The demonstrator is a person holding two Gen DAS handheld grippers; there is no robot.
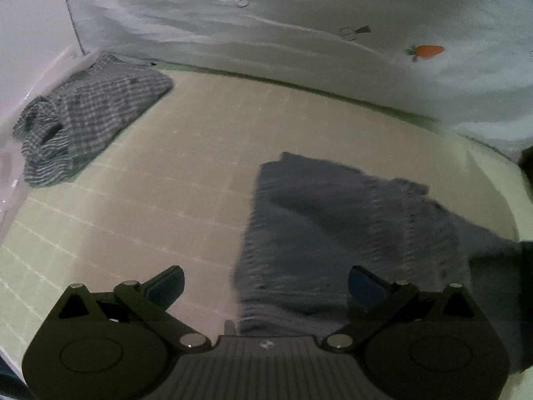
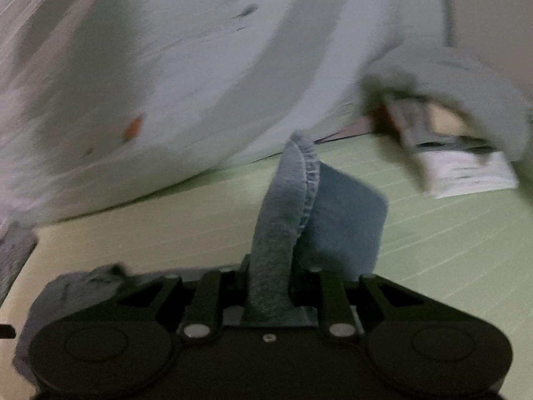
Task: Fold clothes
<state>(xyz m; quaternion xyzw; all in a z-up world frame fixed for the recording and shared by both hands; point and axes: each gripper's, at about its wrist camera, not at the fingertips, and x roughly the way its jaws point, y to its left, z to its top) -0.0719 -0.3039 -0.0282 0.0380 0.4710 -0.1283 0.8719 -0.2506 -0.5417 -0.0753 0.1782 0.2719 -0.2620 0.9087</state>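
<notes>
Blue-grey cloth [image 2: 286, 233], a soft garment with a stitched hem, stands pinched in my right gripper [image 2: 269, 286] at the lower centre of the right wrist view; my fingers there are drawn in close on a bunched fold of it, which rises as a ridge above them while more of it hangs off to the lower left. In the left wrist view the same cloth [image 1: 333, 233] lies spread across the right half of the frame on the pale green gridded mat [image 1: 166, 183]; my left gripper [image 1: 266, 283] hangs over it at the bottom, its fingers spread wide with nothing between their blue pads, the near edge of the cloth running under the gap. A checked shirt [image 1: 86, 120] lies crumpled in the upper left of that frame, well apart from the cloth; a white sheet with a small orange carrot print [image 1: 428, 51] fills the top of both views.
</notes>
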